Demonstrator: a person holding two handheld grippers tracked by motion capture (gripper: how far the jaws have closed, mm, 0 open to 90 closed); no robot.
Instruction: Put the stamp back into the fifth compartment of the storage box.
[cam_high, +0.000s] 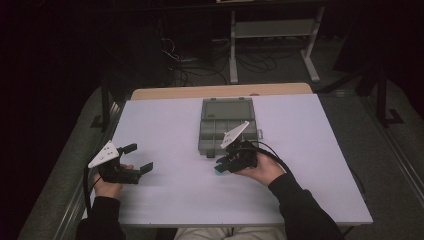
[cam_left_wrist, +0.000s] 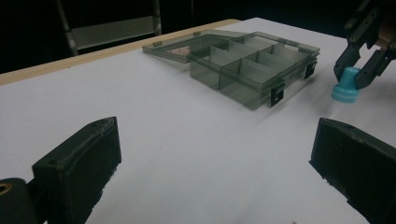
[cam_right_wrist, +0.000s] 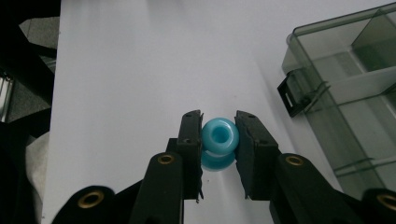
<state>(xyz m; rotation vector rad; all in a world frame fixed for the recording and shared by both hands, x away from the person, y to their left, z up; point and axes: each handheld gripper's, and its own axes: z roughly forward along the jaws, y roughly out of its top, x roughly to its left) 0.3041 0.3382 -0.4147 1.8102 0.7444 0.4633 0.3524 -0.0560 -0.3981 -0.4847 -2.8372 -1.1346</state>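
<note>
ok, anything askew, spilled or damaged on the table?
Nothing stands out. The smoky clear plastic compartment box sits flat with its lid open, and the right gripper is shut on a small light-blue plastic spool. Left gripper open.

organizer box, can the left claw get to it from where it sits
Probably yes. The left claw sits open over bare table, nothing lying between it and the organizer box. The right claw, shut on the blue piece, sits at the box's near edge and might crowd that side.

Lighting: dim overall, room black beyond the pale worktop. Shadows soft. Near jaws slightly blurred; no glare.
</note>
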